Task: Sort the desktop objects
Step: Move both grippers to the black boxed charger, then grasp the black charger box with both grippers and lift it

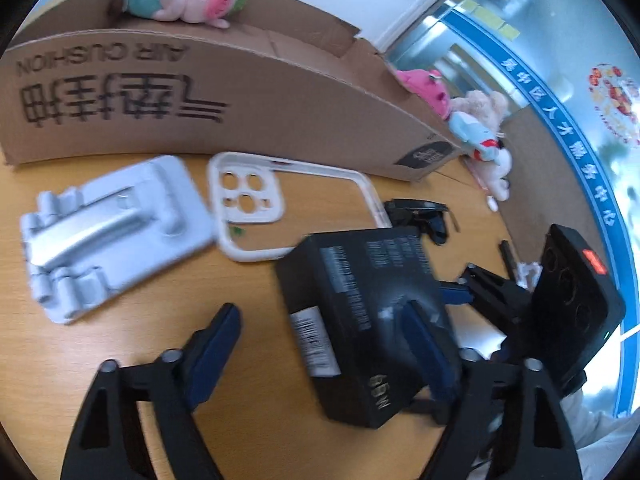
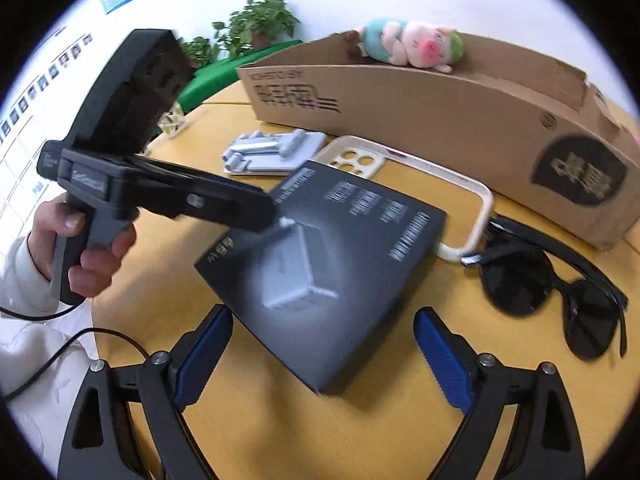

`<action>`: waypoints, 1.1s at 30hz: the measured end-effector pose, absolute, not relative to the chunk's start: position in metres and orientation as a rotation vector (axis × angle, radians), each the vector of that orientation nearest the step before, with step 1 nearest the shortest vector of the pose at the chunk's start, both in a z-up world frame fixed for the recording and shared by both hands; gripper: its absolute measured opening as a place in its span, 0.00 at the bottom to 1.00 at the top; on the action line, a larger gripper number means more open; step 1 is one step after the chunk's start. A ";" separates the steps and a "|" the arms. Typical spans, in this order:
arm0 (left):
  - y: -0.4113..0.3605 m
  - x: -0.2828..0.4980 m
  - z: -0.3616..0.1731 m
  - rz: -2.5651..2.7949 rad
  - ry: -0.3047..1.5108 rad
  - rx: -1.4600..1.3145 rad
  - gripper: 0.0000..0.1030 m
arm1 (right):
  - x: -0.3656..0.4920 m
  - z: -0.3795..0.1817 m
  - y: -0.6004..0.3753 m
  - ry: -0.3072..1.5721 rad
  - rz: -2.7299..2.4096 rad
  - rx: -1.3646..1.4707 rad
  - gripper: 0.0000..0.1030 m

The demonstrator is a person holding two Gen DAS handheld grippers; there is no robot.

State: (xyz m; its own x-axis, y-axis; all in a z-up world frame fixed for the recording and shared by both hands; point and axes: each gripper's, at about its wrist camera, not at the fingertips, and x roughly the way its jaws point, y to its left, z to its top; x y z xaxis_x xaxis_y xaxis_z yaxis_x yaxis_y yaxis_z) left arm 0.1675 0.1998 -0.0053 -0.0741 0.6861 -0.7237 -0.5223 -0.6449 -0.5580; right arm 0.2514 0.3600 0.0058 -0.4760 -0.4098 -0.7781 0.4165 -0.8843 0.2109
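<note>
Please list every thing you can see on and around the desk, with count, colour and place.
charger box: one, black, desk centre, tilted
phone case: one, white, behind the box
phone stand: one, silver-grey, left of the case
sunglasses: one pair, black, right of the box
cardboard box: one, brown, at the desk's back
pig plush: one, pink and teal, on the cardboard box
other plush toys: several, pink and beige, beyond the box's right end
potted plants: green, far background
left gripper: fingers open, one against the charger box
right gripper: fingers open
</note>
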 end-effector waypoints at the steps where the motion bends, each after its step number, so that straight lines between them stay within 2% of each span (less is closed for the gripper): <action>1: 0.202 0.168 -0.007 1.803 -0.220 -1.362 0.65 | 0.251 0.005 0.355 0.056 -2.358 1.233 0.90; 7: 0.200 0.179 0.004 1.906 -0.225 -1.338 0.64 | 0.255 0.003 0.340 0.158 -2.396 1.235 0.88; 11: 0.199 0.183 0.045 2.002 -0.175 -1.215 0.64 | 0.267 0.024 0.338 0.160 -2.438 1.160 0.87; 17: 0.205 0.153 0.136 2.090 -0.173 -0.951 0.64 | 0.250 0.097 0.341 0.248 -2.573 0.927 0.87; 26: 0.238 0.111 0.307 2.197 -0.007 -0.509 0.64 | 0.213 0.250 0.366 0.379 -2.797 0.547 0.86; 33: 0.259 0.069 0.377 2.201 0.000 -0.422 0.64 | 0.183 0.338 0.387 0.438 -2.841 0.415 0.86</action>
State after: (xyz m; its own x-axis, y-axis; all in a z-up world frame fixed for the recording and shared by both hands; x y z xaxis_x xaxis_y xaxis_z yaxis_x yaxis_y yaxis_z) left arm 0.0687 0.2588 0.3773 -0.5642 0.7694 -0.2997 -0.7695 -0.6215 -0.1470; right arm 0.1833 0.3868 0.3382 -0.9317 -0.1874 -0.3112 0.2724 -0.9272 -0.2571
